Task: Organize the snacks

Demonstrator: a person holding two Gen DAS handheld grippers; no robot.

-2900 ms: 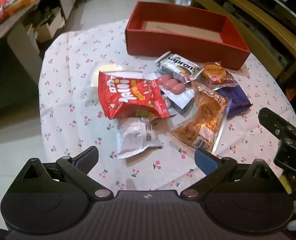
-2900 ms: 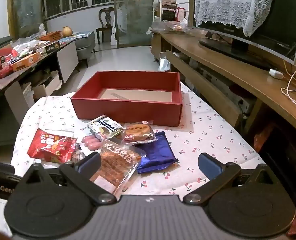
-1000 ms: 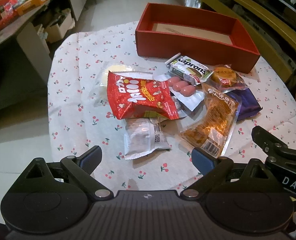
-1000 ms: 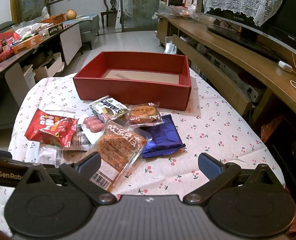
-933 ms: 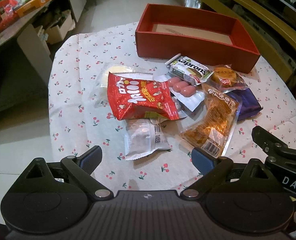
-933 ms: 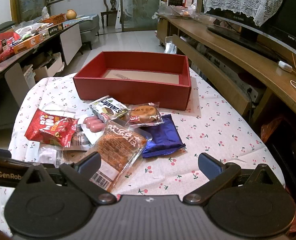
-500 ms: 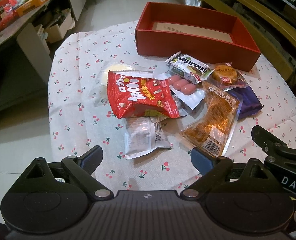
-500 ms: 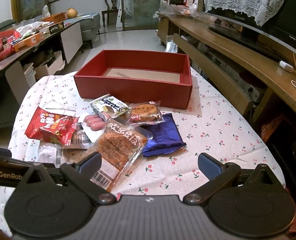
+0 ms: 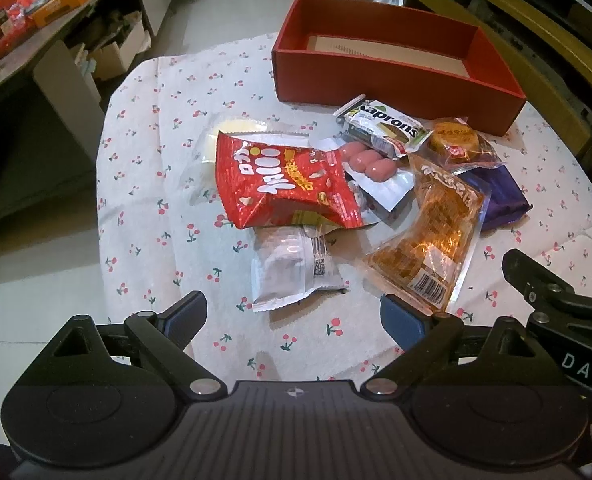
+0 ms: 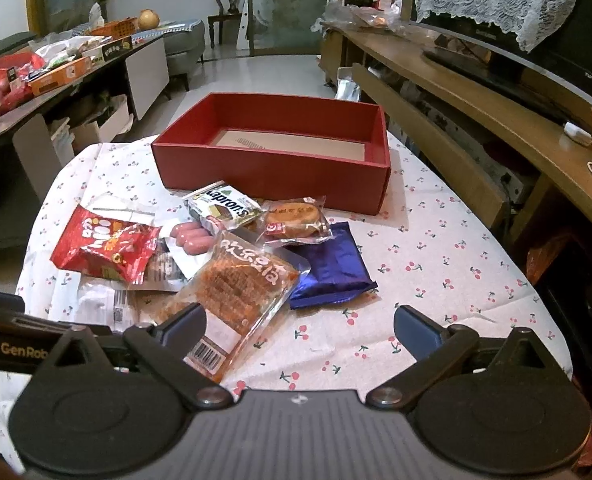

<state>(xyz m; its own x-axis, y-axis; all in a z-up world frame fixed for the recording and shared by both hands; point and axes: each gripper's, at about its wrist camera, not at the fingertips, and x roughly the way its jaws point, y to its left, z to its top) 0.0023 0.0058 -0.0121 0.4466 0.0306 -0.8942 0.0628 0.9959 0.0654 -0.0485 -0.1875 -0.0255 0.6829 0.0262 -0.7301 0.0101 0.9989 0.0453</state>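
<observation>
Two handheld grippers are hovering over a cherry-print table w/ a snack pile; sorting isn't started yet. Left gripper [image 9: 293, 310] and right gripper [image 10: 300, 326] are both gaping wide, holding nothing. Red box [image 10: 271, 168] is sitting empty behind the pile. Next move prob. calls for pinching the white packet [image 9: 291, 266], nearest the left gripper. Bare cloth is lying right of the blue pack [image 10: 330, 268]; table edge is close.

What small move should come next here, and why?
Probably lower the open left gripper onto the white packet: it lies nearest, just ahead of the jaws, with only its far edge under the red bag. The red box holds no snacks, and both grippers are empty.
</observation>
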